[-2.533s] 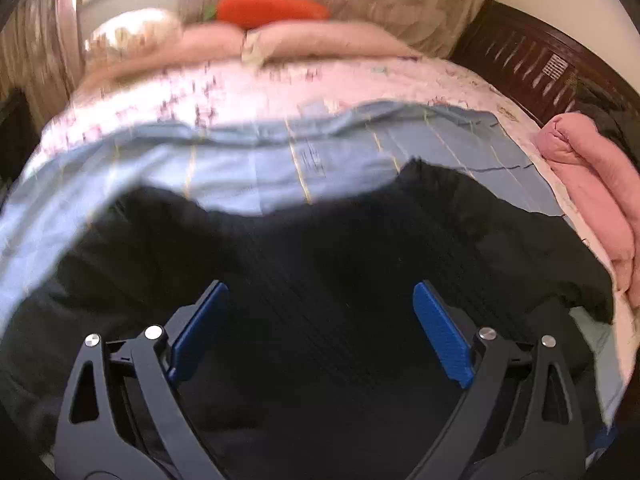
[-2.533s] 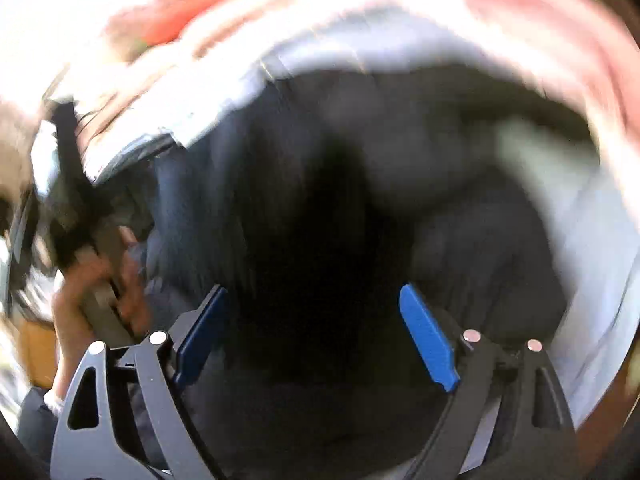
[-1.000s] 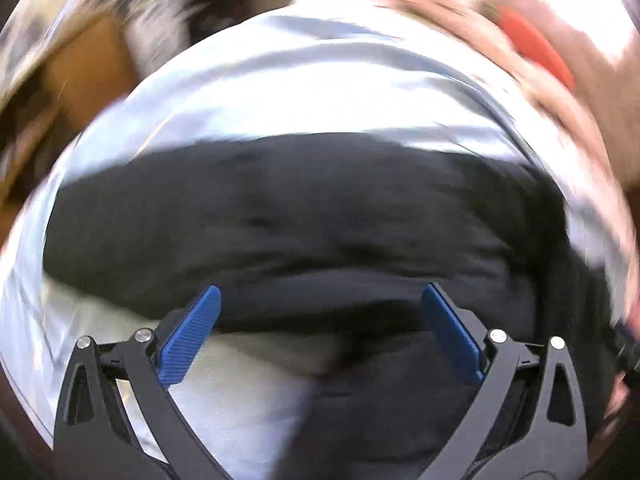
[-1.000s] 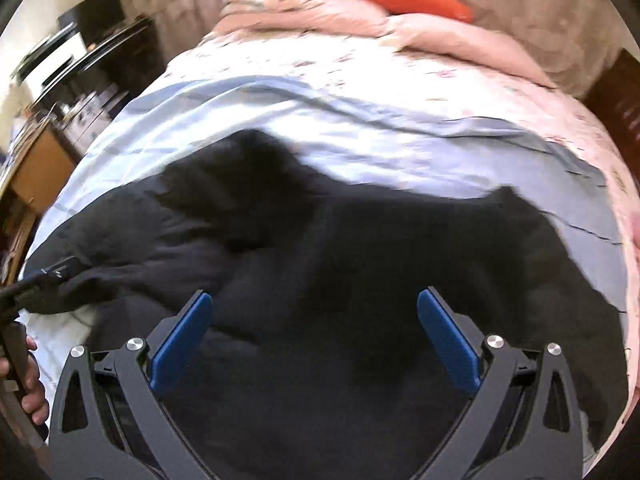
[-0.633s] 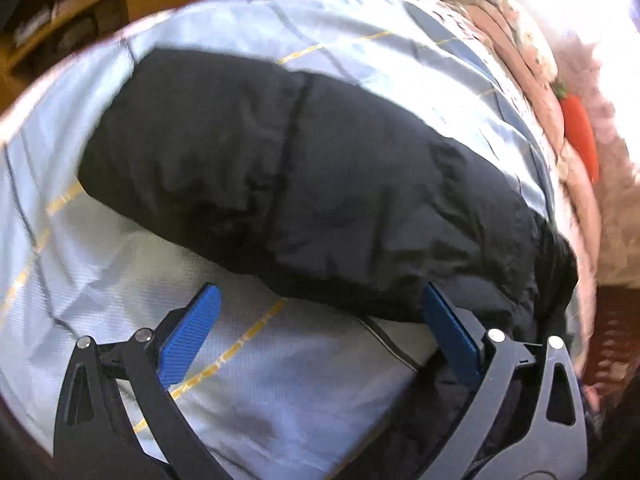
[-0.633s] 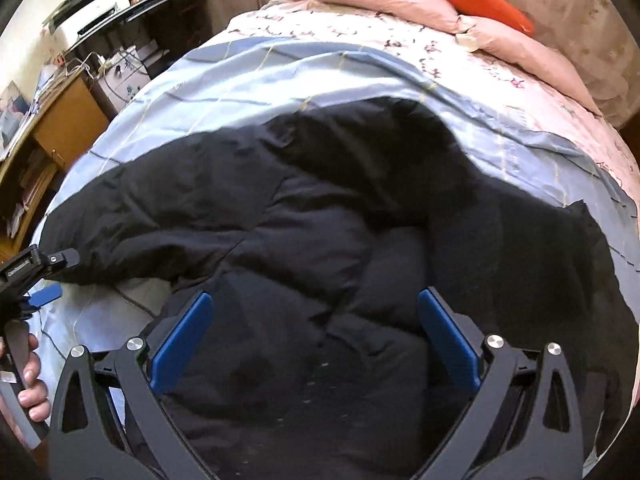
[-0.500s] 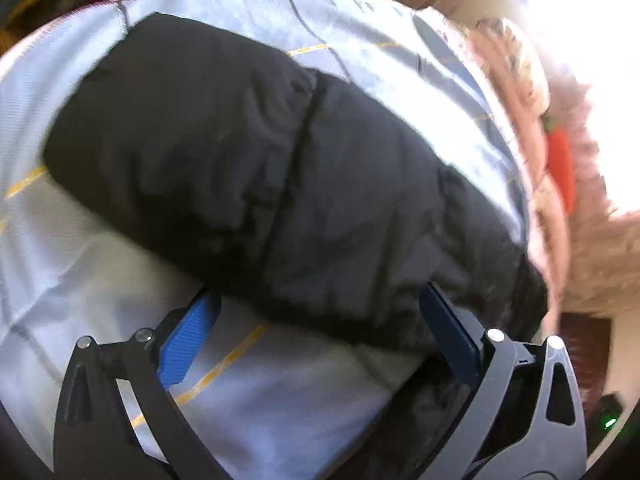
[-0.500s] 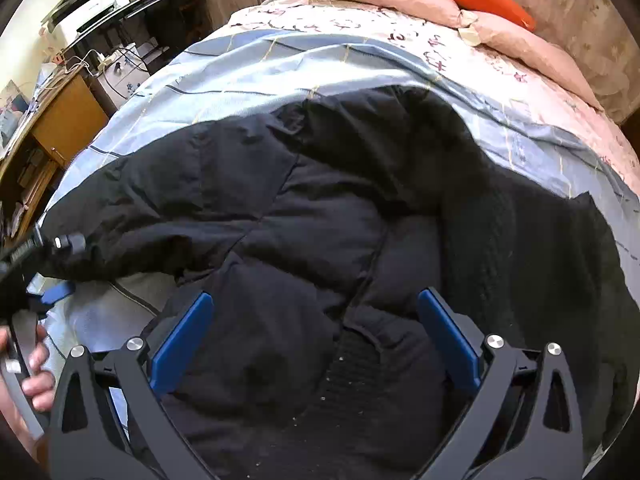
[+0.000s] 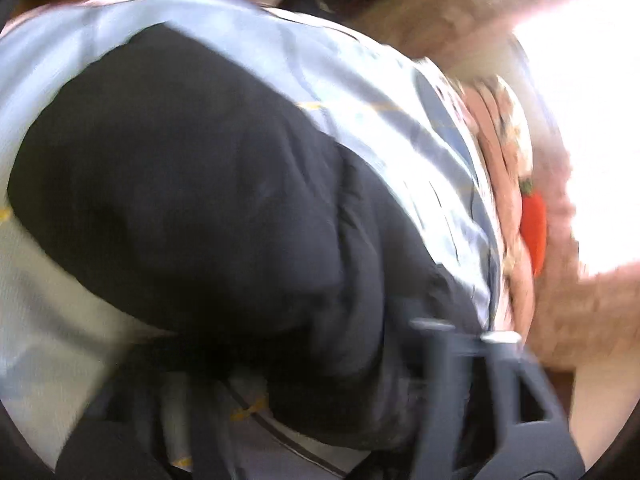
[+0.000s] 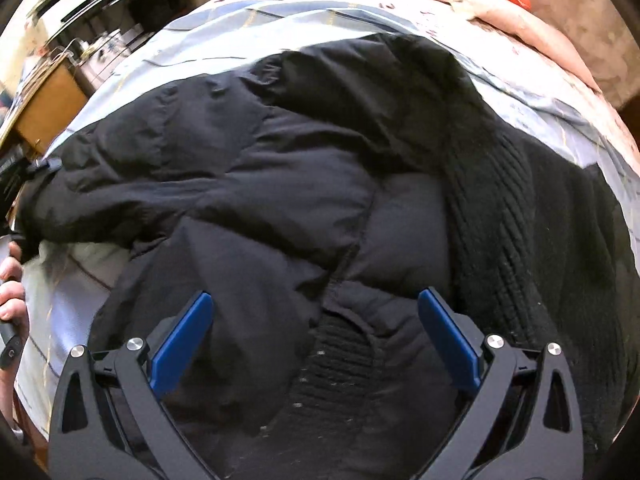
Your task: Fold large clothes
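Your left hand-held gripper (image 9: 320, 412), wide a second ago, is now closing on the sleeve (image 9: 192, 184) of the black jacket (image 10: 280, 184) at nine o'clock on the bed (image 10: 560, 120). Your right hand-held gripper (image 10: 316, 336) hangs wide, holding nothing, so the sleeve fold can start.

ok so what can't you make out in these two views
Left wrist view: motion blur smears the left gripper; its jaws are closing with the black jacket sleeve between them, but pad contact is unreadable.
Right wrist view: the picture's left edge cuts off that gripper and the hand holding it.
Right wrist view: the open right gripper hides the jacket's near edge.
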